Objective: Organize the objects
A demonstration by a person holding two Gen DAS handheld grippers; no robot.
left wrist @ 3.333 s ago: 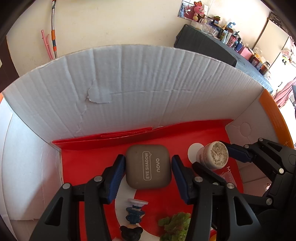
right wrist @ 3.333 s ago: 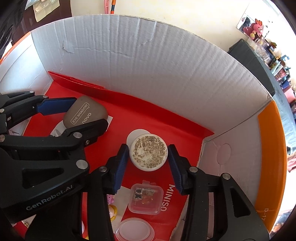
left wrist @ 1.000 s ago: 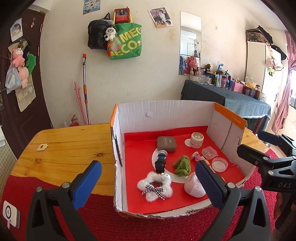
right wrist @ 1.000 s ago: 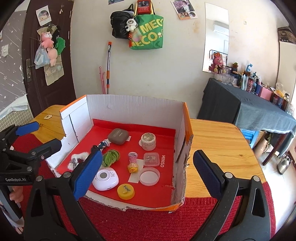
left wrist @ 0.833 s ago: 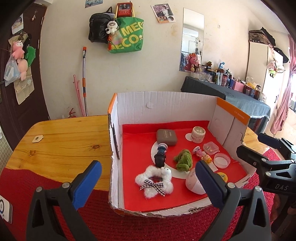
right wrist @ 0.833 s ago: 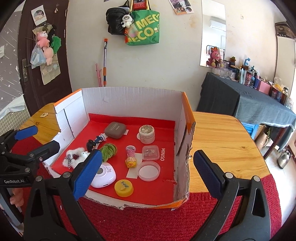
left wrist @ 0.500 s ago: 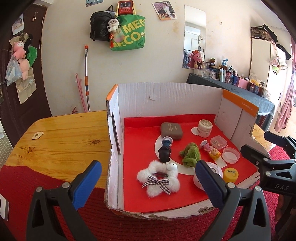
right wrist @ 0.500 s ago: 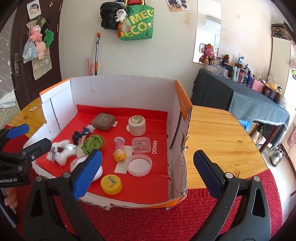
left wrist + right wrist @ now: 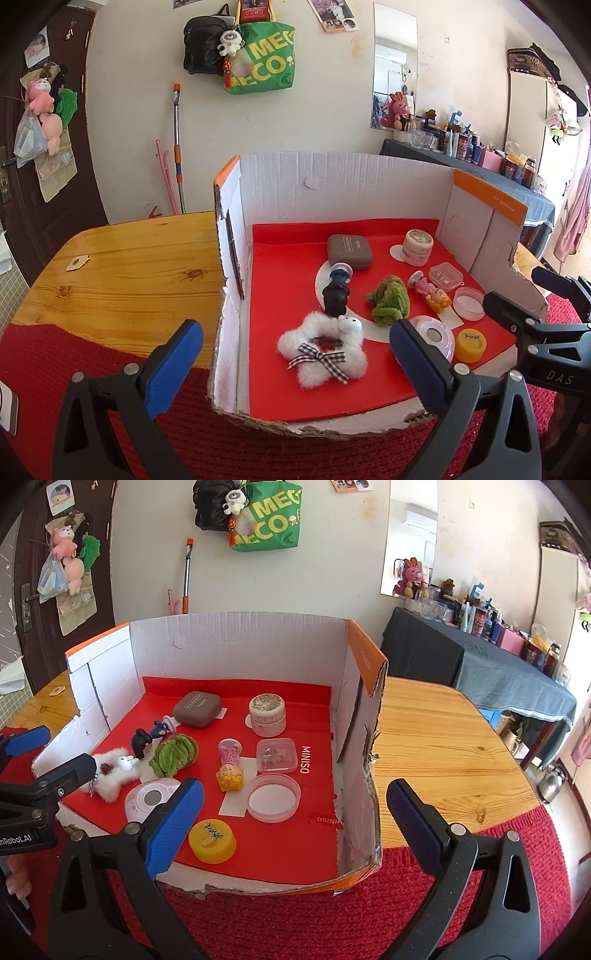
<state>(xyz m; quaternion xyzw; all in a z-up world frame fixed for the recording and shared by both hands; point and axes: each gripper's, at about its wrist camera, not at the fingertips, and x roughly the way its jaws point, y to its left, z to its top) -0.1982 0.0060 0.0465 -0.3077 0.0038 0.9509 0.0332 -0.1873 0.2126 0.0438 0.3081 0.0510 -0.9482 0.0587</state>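
Note:
A cardboard box [image 9: 332,181] [image 9: 236,642] with a red floor holds several small items: a grey eye shadow case [image 9: 349,251] [image 9: 197,708], a round jar [image 9: 417,246] [image 9: 267,713], a white fluffy toy [image 9: 323,352] [image 9: 110,771], a green plush [image 9: 389,299] [image 9: 173,755], a dark figurine [image 9: 337,290], a pink doll [image 9: 229,764], a clear case [image 9: 277,755], a clear lid [image 9: 273,797], a yellow cap [image 9: 212,840] and a white round device [image 9: 151,801]. My left gripper [image 9: 295,363] and right gripper [image 9: 295,823] are open and empty, in front of the box.
The box stands on a wooden table [image 9: 122,273] [image 9: 443,746] with a red mat [image 9: 295,915] at the front. A dark-clothed side table [image 9: 498,664] with bottles stands at the right. Bags hang on the wall [image 9: 258,62].
Both grippers let go of the case and the jar, opened wide and pulled back out of the box. Over the last second they moved slightly closer to the box front.

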